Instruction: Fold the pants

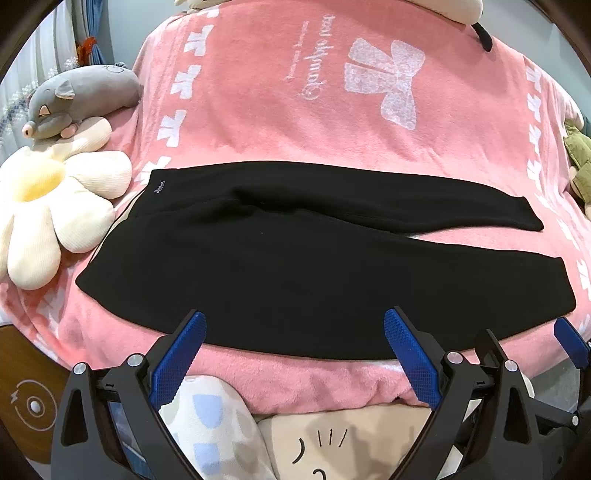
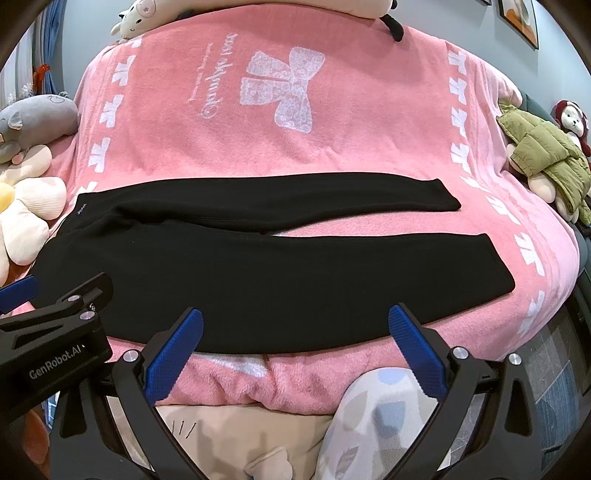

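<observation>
Pants (image 1: 295,266) label txt too small to read; grey plush (image 2: 33,122) cut by left edge.

Pink bow-print blanket (image 2: 332,147) over bed; blue curtain (image 1: 101,33) left; framed picture (image 2: 522,18) on wall.

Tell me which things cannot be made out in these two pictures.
- Small logo on the black pants, left wrist view: too small to read.
- Grey plush, right wrist view: cut off by the left edge.
- Framed picture, right wrist view: cut off by the top edge.
- Pants' underside: hidden, lying on the pink blanket.
</observation>
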`<move>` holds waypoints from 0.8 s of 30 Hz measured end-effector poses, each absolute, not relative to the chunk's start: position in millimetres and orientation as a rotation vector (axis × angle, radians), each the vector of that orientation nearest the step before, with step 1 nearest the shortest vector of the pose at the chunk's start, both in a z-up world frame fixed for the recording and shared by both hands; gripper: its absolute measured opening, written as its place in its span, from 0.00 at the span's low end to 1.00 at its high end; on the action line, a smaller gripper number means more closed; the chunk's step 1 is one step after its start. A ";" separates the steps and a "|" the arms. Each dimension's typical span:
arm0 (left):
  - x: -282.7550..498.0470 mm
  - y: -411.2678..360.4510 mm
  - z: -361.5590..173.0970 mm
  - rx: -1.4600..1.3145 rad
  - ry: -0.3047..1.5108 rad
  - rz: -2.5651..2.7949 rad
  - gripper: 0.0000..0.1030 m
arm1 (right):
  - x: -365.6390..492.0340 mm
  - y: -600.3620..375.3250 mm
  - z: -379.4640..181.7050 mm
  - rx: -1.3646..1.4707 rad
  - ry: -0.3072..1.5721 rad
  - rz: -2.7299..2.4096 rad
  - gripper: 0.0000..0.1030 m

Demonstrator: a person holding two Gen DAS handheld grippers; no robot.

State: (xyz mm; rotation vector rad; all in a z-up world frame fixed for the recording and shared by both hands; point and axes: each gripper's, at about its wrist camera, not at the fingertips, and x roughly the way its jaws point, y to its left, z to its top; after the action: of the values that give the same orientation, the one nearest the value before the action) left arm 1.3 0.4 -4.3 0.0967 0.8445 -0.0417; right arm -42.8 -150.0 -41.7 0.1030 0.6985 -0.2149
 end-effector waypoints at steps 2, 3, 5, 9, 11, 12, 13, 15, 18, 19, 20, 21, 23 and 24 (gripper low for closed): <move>2.6 0.8 -3.8 0.095 0.847 -0.041 0.92 | -43.7 -151.1 -41.4 0.105 0.700 -0.214 0.96; 2.2 0.9 -4.3 0.097 0.846 -0.038 0.92 | -43.0 -151.2 -41.8 0.104 0.700 -0.214 0.96; 2.4 1.5 -4.9 0.095 0.847 -0.037 0.92 | -43.1 -150.9 -41.4 0.104 0.700 -0.214 0.96; 2.7 1.8 -5.3 0.092 0.849 -0.032 0.92 | -43.5 -149.7 -41.6 0.102 0.698 -0.212 0.96; 3.2 1.3 -5.7 0.093 0.850 -0.032 0.92 | -41.8 -149.5 -46.1 0.103 0.702 -0.212 0.96; 2.8 0.9 -6.6 0.093 0.852 -0.032 0.92 | -41.7 -149.0 -47.0 0.104 0.703 -0.210 0.96; 2.8 0.5 -7.1 0.093 0.853 -0.033 0.92 | -41.5 -149.8 -46.7 0.104 0.704 -0.209 0.96; 2.4 -0.2 -8.2 0.094 0.854 -0.031 0.92 | -41.0 -149.2 -48.7 0.105 0.705 -0.207 0.96; 1.8 -1.1 -9.4 0.091 0.857 -0.033 0.92 | -41.1 -150.7 -48.2 0.106 0.706 -0.204 0.96; 1.7 -1.4 -9.6 0.091 0.856 -0.034 0.92 | -41.1 -150.4 -48.7 0.106 0.706 -0.206 0.96; 1.4 -0.8 -9.6 0.091 0.857 -0.032 0.92 | -41.3 -150.2 -49.5 0.106 0.705 -0.207 0.96; 1.0 0.0 -9.5 0.090 0.856 -0.036 0.92 | -41.3 -151.2 -49.2 0.108 0.706 -0.205 0.96; 0.8 -0.5 -9.8 0.091 0.855 -0.034 0.92 | -41.2 -150.7 -50.1 0.107 0.705 -0.208 0.96; 0.9 -0.8 -9.8 0.090 0.856 -0.034 0.92 | -41.2 -150.8 -50.4 0.108 0.706 -0.207 0.96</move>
State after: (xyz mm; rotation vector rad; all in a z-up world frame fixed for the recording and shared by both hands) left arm 0.9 -0.8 -9.8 0.0903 0.8557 -0.0338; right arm -41.2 -150.8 -50.4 0.1082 0.7059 -0.2071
